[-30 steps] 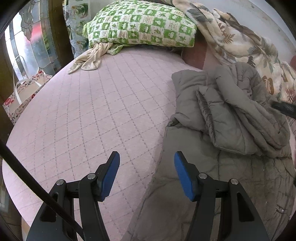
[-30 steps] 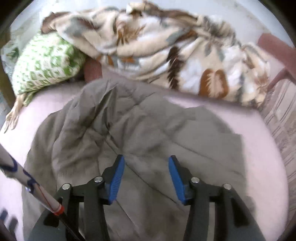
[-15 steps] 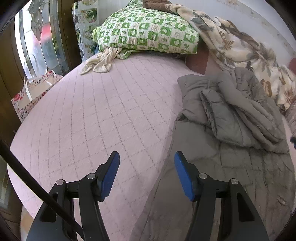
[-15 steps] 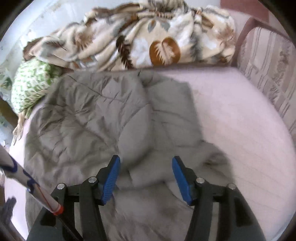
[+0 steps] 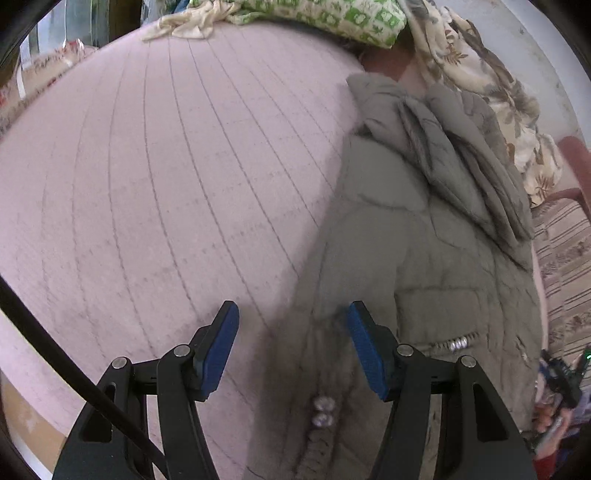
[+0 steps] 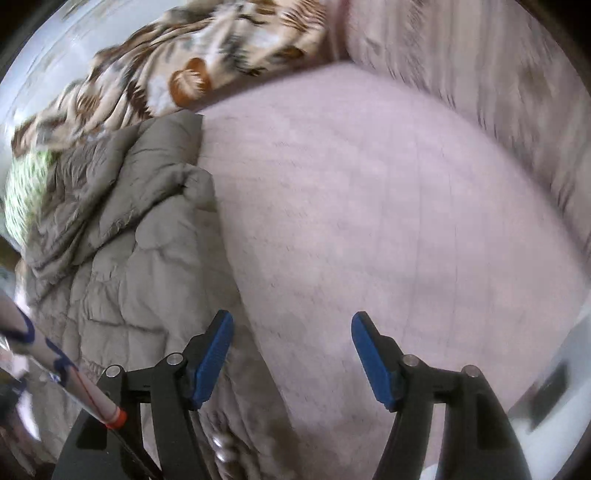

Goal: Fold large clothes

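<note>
Grey-olive quilted jacket (image 5: 424, 236) lay on the pink quilted bedspread (image 5: 166, 166). Long axis ran from near the camera away toward the head of the bed; hem and snap end near, bunched upper part far. In the left wrist view it filled the right half of the bed; in the right wrist view the same jacket (image 6: 122, 266) sat on the left. Upper part was folded back on itself in rumpled layers. Puffy stitched panels, matte fabric. Metal snaps (image 5: 322, 410) on the front edge near the bottom, and a pocket slit with shiny teeth (image 5: 456, 343) further right. No brand, label or readable writing seen.

Left gripper (image 5: 291, 347) pointed down over the jacket's left edge, blue pads moderately apart, nothing between them pressed; one pad over bedspread, one over jacket. Right gripper (image 6: 291, 354) was spreading wider, pads clear of cloth, with the jacket's right edge just under the left pad and bare bedspread (image 6: 369, 221) between them. Right view motion-blurred.

Green-and-white patterned pillow (image 5: 332, 18) at the far end, cream cloth (image 5: 184, 27) beside it. Leaf-print blanket (image 5: 480, 81) heaped behind the jacket. Striped upholstery (image 5: 561, 251) at the right edge.
</note>
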Demonstrator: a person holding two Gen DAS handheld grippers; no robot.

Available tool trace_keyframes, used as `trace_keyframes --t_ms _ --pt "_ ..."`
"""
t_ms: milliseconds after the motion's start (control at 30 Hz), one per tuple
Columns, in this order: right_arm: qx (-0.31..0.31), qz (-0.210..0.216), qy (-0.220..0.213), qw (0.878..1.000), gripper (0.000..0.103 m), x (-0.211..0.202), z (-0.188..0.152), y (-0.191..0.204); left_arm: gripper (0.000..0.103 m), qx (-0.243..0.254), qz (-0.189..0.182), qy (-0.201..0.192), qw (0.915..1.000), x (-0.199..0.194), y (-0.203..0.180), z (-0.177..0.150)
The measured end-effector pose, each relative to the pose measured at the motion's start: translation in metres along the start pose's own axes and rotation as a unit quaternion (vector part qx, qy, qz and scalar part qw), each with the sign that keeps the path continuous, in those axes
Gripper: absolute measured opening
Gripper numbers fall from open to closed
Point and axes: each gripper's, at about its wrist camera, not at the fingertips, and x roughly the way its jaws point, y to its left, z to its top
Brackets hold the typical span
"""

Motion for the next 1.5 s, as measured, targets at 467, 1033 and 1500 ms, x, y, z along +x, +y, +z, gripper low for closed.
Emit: trace_keyframes --t_ms 467,1033,1500 --pt "0.061 0.138 0.059 0.987 0.074 0.01 -0.04 -0.006 0.061 -0.042 -0.132 0.032 0.9899 -0.015 0.017 -0.055" --pt "0.051 0.194 0.091 0.975 0.076 -0.008 -0.108 0.01 0.071 0.014 -0.095 0.019 0.9952 -0.027 -0.001 -0.092" --pt "0.024 0.21 0.088 0.973 0.073 -0.008 -0.128 0.021 0.071 -0.019 -0.203 0.037 0.9782 -0.027 -0.001 -0.097"
